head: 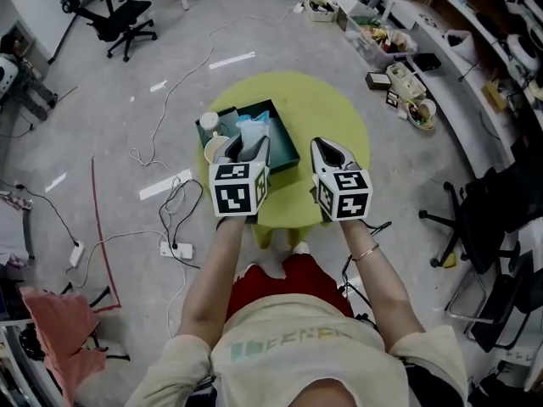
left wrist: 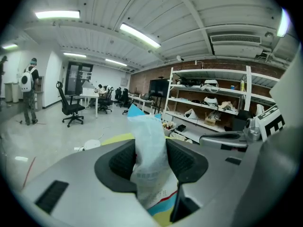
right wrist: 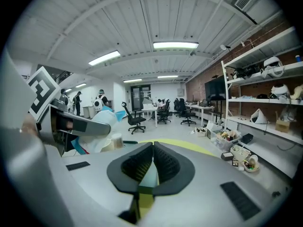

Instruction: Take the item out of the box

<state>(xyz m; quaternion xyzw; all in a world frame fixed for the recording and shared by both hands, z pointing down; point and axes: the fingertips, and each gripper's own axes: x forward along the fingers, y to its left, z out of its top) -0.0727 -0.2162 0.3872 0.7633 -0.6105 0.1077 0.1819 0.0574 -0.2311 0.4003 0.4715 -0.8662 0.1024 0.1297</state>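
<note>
A round yellow-green table [head: 331,108] carries an open dark teal box [head: 286,145], which lies just under and ahead of the left gripper [left wrist: 152,162]. Its jaws clamp a pale crinkled plastic bag with a blue top [left wrist: 147,134], upright between them, over the box. The right gripper [right wrist: 152,163], beside it, is clenched on nothing.

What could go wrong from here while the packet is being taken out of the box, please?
The packet is soft plastic pinched between the left gripper's jaws, so it may slide out or crumple. It hangs over the box, near a cup, which it might knock. The right gripper, shut and empty, is close beside the left one and could bump it.
</note>
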